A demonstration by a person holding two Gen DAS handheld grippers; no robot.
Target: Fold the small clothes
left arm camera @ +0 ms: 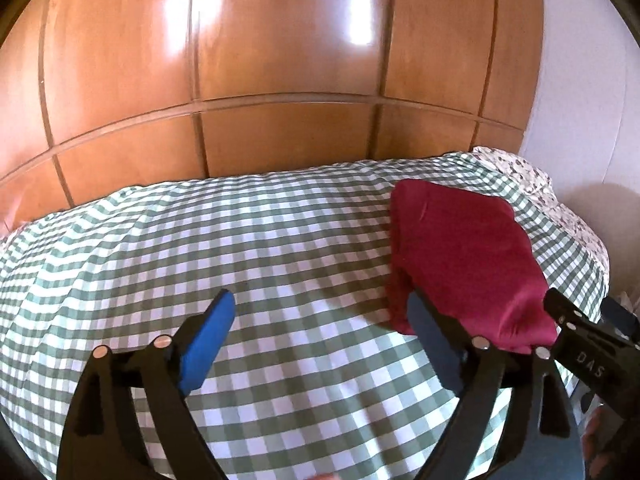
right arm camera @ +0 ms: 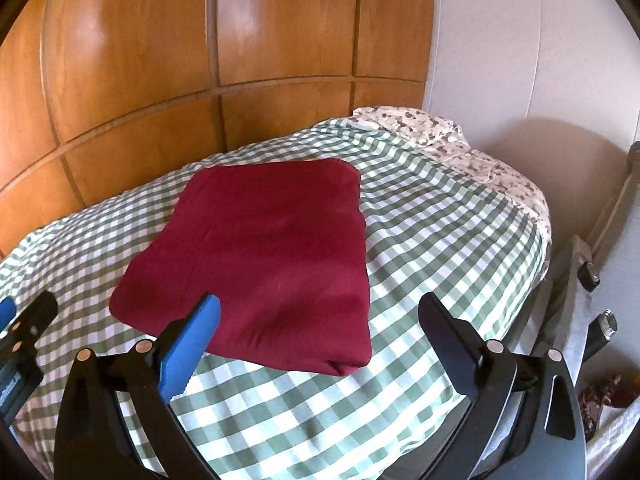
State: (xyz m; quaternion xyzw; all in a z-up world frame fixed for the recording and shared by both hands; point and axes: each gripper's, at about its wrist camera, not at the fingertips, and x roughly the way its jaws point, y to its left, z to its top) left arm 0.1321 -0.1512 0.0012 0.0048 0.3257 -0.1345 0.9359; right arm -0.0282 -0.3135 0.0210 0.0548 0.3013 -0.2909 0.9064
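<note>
From the left wrist we see our left gripper (left arm camera: 320,312) with its jaws spread wide and nothing between them, hovering over the checked cover (left arm camera: 260,240). The folded red garment (left arm camera: 460,252) lies on the cover to the right, its near corner partly hidden behind our right-hand finger (left arm camera: 432,344). The right gripper (left arm camera: 588,340) pokes in at the far right edge (only its black tip shows there). Wooden wardrobe panels (left arm camera: 280,60) rise behind the bed, and a floral pillow (left arm camera: 536,176) sits at the far right corner.

From the right wrist, our right gripper (right arm camera: 320,316) is likewise wide apart and holds nothing. The garment (right arm camera: 264,256) lies flat just ahead, its near edge partly covered by the blue finger (right arm camera: 188,352). The left gripper (right arm camera: 20,328) shows at the left edge. Beyond the cover (right arm camera: 440,240) sit the pillow (right arm camera: 440,132), the wardrobe (right arm camera: 160,60) and a white wall (right arm camera: 520,40).
</note>
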